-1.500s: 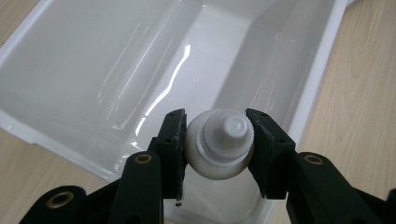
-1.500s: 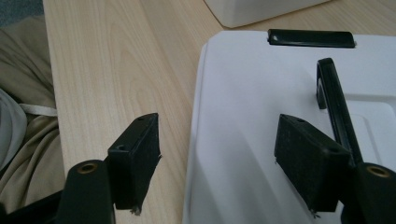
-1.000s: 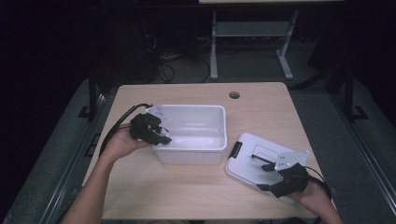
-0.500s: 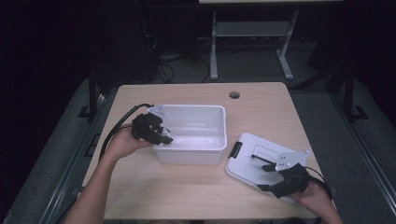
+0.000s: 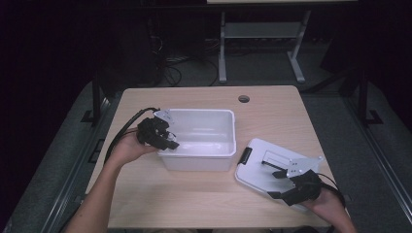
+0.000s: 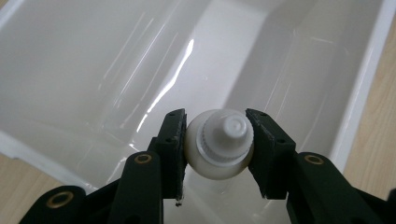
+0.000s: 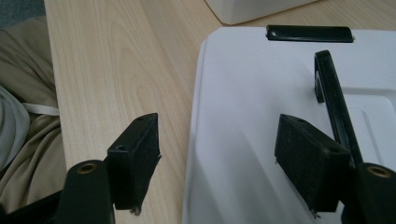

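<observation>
The right tool [image 5: 284,183] stands spread wide at the near right of the bench [image 5: 194,204], one jaw over the white lid [image 5: 265,167], the other over bare wood just beside its edge. Farther off, the left tool [image 6: 216,140] is clenched on a small white bottle [image 6: 219,144], cap outward, held above the white bin [image 5: 214,145].

My black left gripper [image 6: 215,140] pinches a cream-white bottle [image 6: 218,143] with a ribbed white cap over the glossy white bin [image 5: 219,145], while my black right gripper [image 7: 217,163] sits by the white lid [image 5: 257,170] with black latches on the pale wood-grain tabletop [image 5: 194,204].
</observation>
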`<state>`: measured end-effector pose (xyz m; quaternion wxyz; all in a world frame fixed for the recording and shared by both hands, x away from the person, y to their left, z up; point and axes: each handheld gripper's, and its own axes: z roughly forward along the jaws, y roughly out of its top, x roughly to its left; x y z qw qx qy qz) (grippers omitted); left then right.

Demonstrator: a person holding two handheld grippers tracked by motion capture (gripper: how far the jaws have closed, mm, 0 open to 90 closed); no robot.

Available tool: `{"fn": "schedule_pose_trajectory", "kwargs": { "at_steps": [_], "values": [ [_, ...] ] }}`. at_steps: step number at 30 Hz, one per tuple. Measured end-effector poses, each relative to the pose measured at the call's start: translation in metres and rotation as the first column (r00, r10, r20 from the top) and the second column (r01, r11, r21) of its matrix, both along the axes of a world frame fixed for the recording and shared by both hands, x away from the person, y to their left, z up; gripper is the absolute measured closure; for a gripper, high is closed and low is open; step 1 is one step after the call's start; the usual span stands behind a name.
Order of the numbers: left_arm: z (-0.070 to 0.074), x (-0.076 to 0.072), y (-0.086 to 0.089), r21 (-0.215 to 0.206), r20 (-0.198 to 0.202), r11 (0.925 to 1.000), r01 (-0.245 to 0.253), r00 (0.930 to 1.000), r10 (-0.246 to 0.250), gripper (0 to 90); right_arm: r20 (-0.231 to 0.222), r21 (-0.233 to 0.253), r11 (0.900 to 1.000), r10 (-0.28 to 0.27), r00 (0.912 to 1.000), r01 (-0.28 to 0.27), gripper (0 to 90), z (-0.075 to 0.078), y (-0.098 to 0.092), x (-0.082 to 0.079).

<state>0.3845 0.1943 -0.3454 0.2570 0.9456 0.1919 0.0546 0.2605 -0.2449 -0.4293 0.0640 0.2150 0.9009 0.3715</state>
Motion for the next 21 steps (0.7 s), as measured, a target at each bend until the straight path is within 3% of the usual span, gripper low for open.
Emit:
{"fn": "schedule_pose_trajectory", "kwargs": {
  "at_steps": [9, 14, 21],
  "values": [
    [0.005, -0.001, 0.001, -0.025, 0.015, 0.9997, -0.003, 0.9999, 0.004, 59.4, 0.000, 0.000, 1.000, 0.000, 1.0000, 0.000, 29.9, 0.000, 0.000, 0.000],
    [0.007, -0.002, 0.002, -0.019, 0.014, 0.9998, -0.003, 0.9999, 0.003, 59.4, 0.001, -0.001, 1.000, 0.001, 1.0000, -0.001, 29.9, 0.000, 0.000, 0.000],
    [0.017, -0.008, 0.006, -0.031, 0.026, 0.9995, 0.001, 0.9997, 0.000, 58.8, 0.005, -0.002, 1.000, 0.002, 1.0000, -0.002, 29.9, 0.001, 0.000, 0.000]
  ]
}}
